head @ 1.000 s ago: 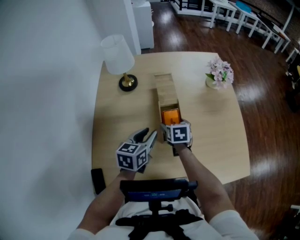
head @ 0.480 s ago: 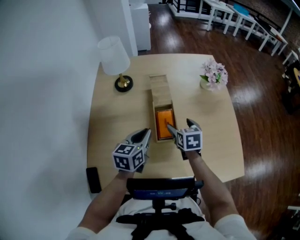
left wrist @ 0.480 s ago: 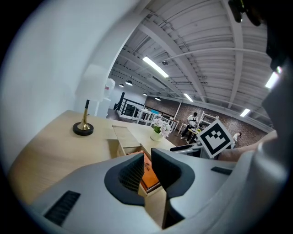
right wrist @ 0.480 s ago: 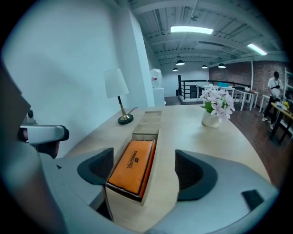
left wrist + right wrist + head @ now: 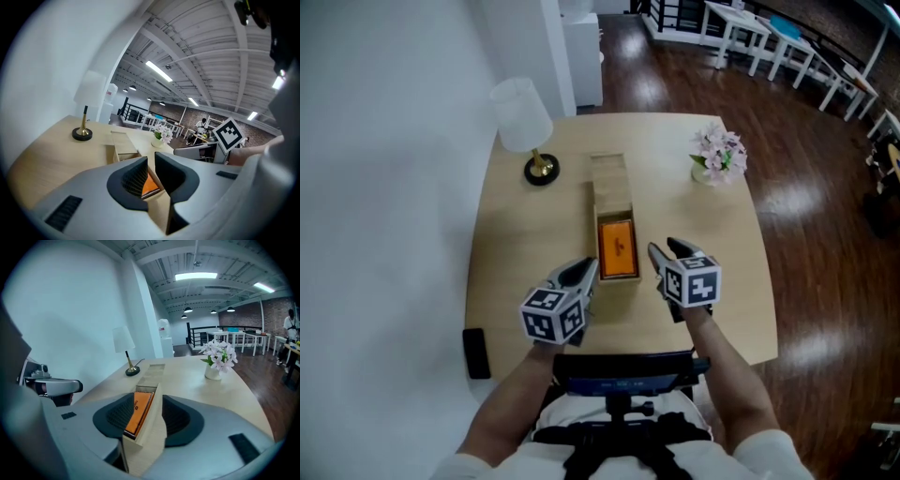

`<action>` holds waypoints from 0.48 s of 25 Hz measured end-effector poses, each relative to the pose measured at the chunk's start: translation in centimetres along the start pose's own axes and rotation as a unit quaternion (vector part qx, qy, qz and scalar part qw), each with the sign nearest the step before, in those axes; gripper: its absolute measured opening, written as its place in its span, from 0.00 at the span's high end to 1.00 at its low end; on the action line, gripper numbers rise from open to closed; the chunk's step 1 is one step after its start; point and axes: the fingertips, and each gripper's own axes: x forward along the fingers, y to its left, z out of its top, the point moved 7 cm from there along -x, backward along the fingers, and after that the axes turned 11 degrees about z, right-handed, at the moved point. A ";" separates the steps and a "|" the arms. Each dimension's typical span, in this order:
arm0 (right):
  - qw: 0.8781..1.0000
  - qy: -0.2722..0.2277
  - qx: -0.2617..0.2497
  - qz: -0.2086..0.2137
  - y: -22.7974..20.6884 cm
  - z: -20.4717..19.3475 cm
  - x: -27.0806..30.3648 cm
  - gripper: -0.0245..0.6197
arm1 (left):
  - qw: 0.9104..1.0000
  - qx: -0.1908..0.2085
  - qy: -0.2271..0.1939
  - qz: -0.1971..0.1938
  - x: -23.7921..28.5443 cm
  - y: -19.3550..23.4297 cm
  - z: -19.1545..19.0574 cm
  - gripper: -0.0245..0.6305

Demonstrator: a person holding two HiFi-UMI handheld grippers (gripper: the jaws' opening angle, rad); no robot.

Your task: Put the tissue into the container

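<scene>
A long wooden container (image 5: pixel 617 217) lies in the middle of the table, its lid slid back over the far half. An orange tissue packet (image 5: pixel 617 248) lies flat in its open near half. My left gripper (image 5: pixel 586 270) hovers just left of the container's near end. Its jaws have just been closing to a narrow gap with nothing between them. My right gripper (image 5: pixel 664 251) hovers just right of the container, clear of it. Its jaws have also just been closing and are empty. The right gripper view looks down on the tissue packet (image 5: pixel 139 411) inside the container (image 5: pixel 152 427).
A white-shaded lamp (image 5: pixel 522 117) stands at the table's back left and a vase of pink flowers (image 5: pixel 717 155) at the back right. A black object (image 5: pixel 475 352) sits by the table's front left corner. Dark wooden floor surrounds the table (image 5: pixel 525 244).
My right gripper has drawn back from over the container's near end to its right side, leaving the orange packet inside. Both grippers' jaws have narrowed. My left gripper has shifted only slightly.
</scene>
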 end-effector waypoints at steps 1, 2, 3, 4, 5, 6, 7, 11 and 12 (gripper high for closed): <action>1.000 -0.005 -0.002 0.007 0.0 0.1 -0.3 0.72 | 1.000 0.000 -0.001 0.002 -0.1 -0.2 0.0 0.89; 1.000 -0.012 -0.003 0.013 0.1 0.2 -0.6 0.80 | 1.000 0.000 -0.002 0.004 -0.2 -0.4 -0.1 0.89; 1.000 -0.018 -0.002 0.018 0.1 0.3 -0.8 0.91 | 1.000 -0.001 -0.003 0.006 -0.2 -0.5 -0.1 0.89; 0.999 -0.022 0.001 0.023 0.1 0.3 -1.0 0.96 | 1.000 -0.001 -0.003 0.007 -0.3 -0.7 -0.2 0.89; 0.999 -0.024 0.005 0.028 0.0 0.3 -1.2 0.96 | 1.000 -0.001 -0.004 0.009 -0.4 -0.8 -0.3 0.89; 0.999 -0.024 0.009 0.031 -0.1 0.3 -1.3 0.96 | 1.000 -0.001 -0.004 0.010 -0.4 -1.0 -0.4 0.89; 0.999 -0.023 0.013 0.033 -0.1 0.4 -1.3 0.96 | 1.000 -0.001 -0.004 0.012 -0.4 -1.1 -0.4 0.89; 0.999 -0.016 0.007 0.033 -0.1 0.2 -1.4 0.96 | 1.000 0.000 -0.001 0.017 -0.7 -1.5 -0.6 0.89; 0.999 -0.015 0.002 0.033 -0.1 0.2 -1.4 0.96 | 1.000 0.000 -0.001 0.018 -0.7 -1.6 -0.6 0.89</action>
